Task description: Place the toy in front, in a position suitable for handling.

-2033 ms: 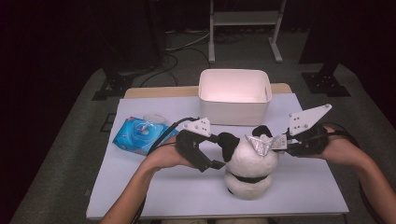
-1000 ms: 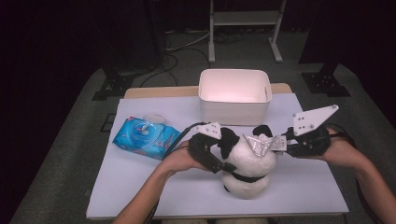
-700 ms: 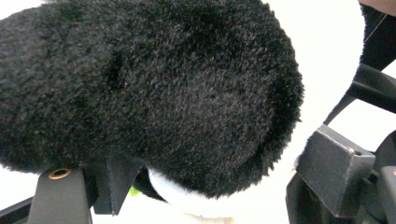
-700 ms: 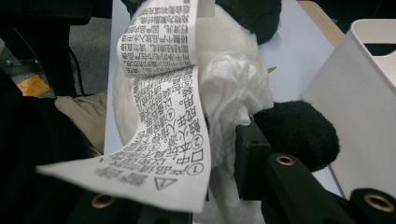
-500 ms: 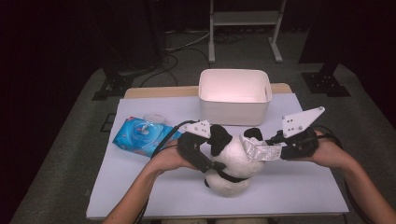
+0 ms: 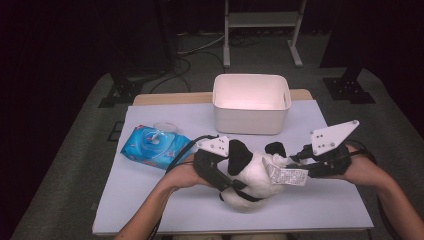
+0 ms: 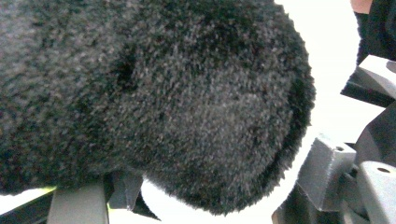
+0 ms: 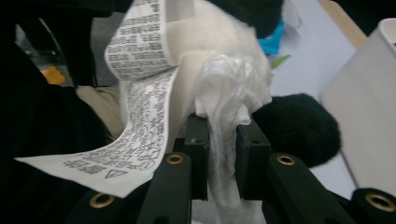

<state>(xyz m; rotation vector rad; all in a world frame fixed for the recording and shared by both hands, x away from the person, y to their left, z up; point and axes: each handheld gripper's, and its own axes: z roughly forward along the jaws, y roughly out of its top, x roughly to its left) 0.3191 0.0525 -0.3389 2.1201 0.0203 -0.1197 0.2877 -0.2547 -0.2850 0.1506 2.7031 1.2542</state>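
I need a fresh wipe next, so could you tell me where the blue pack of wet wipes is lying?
In the high view the wet wipes pack lies flat on the table's left side, just left of the left gripper and the plush toy.

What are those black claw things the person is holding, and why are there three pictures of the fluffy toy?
A person sits at a table holding a grabbing tool in each hand. One camera looks down from above; two more ride on the tools, so they see very close up. The left gripper is at the black-and-white plush toy; its fingers have just been closing, and its camera sees black fur. The right gripper pinches a crumpled white wipe against the toy, beside the toy's long printed label. Also on the table: a blue pack of wipes and a white tub.
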